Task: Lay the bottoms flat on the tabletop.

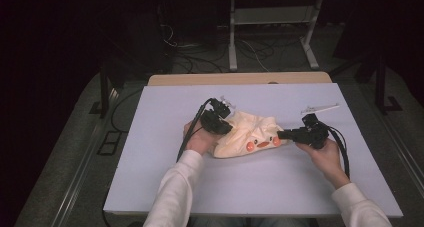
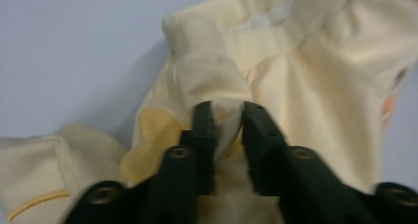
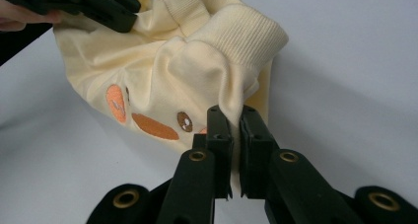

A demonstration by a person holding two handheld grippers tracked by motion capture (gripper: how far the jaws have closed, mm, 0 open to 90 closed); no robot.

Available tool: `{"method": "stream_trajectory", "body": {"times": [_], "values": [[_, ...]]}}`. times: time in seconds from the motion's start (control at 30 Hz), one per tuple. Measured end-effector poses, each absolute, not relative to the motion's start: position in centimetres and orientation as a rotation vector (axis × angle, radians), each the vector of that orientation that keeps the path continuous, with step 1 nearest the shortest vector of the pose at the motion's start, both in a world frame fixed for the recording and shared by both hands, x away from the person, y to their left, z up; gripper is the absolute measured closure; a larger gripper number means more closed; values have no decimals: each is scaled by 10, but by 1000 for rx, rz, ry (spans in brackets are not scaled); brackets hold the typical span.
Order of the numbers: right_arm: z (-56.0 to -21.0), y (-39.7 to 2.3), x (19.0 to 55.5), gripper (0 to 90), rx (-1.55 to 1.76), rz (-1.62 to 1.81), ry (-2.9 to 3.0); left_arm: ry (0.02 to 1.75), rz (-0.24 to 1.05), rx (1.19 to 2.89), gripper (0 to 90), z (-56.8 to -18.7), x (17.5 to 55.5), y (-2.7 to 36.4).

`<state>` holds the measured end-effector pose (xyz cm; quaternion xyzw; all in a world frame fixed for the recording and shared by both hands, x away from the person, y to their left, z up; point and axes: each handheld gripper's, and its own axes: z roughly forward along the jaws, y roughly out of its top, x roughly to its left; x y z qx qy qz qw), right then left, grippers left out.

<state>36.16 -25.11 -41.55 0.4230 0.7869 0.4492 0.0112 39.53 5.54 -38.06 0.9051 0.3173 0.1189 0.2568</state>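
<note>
A pale yellow garment (image 1: 250, 132) with ribbed cuffs and an orange embroidered face lies bunched at the middle of the white table top (image 1: 150, 152). My left gripper (image 1: 226, 128) is at its left side, shut on a fold of the yellow cloth (image 2: 305, 86) just below a ribbed cuff; the fabric bulges between the pads of the left gripper (image 2: 228, 110). My right gripper (image 1: 281, 135) is at the garment's right end, next to the orange patches. In the right gripper view, the right gripper (image 3: 230, 113) pinches a ridge of the cloth (image 3: 172, 76) below a cuff. The left gripper (image 3: 98, 7) shows at the top left there.
A thin white stick-like piece (image 1: 320, 108) lies on the table behind my right hand. A wooden edge (image 1: 240, 78) borders the far side. Beyond it stand a metal table frame (image 1: 233, 42) and floor cables. Bare table top lies at the front.
</note>
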Motion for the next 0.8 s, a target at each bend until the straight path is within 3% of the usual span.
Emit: {"method": "stream_trajectory", "body": {"times": [0.03, 0.1, 0.47, 0.8], "values": [[-415, -252, 361, 837, 1324, 1402, 2452, 869, 329, 2456, 872, -381, 396, 56], [-414, -253, 362, 837, 1331, 1408, 2452, 895, 316, 2425, 884, -379, 398, 60], [-402, -271, 370, 838, 1389, 1484, 2392, 985, 297, 2132, 888, -351, 401, 102], [-370, -269, 389, 837, 1347, 1459, 2392, 998, 339, 2016, 888, -332, 402, 120]]}}
